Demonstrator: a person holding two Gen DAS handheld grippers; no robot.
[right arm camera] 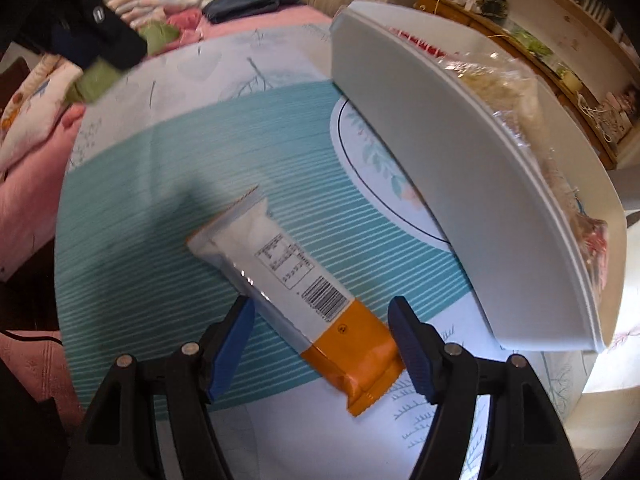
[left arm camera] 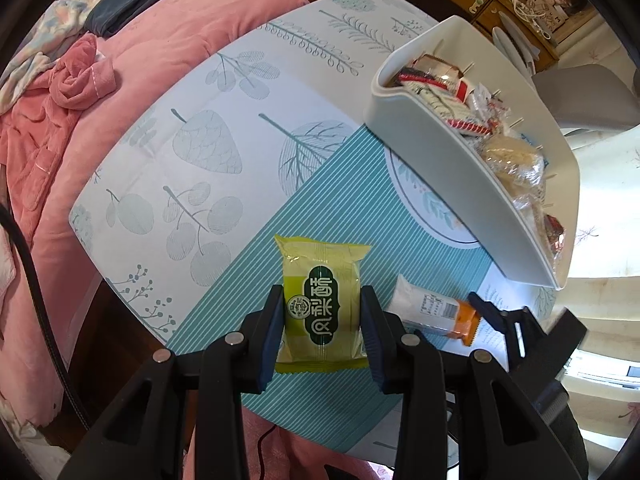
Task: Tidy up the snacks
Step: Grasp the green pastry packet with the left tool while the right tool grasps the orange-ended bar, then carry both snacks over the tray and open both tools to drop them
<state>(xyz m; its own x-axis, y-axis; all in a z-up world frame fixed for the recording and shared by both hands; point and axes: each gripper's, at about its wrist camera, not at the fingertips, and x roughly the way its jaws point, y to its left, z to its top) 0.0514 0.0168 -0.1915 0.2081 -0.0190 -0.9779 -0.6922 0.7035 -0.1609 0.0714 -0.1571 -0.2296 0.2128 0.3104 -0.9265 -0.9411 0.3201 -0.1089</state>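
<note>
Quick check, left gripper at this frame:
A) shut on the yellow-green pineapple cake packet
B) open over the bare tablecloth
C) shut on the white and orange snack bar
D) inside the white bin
A: in the left wrist view the left gripper has both blue pads pressed against the sides of the yellow-green pineapple cake packet, while the white and orange snack bar lies on the tablecloth between the open right gripper fingers.

left hand-held gripper (left arm camera: pixel 322 322) clamped, right hand-held gripper (right arm camera: pixel 322 350) spread

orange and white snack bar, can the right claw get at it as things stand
Probably yes: the right claw is open, straddling the bar's orange end on the tablecloth, nothing between them.
</note>
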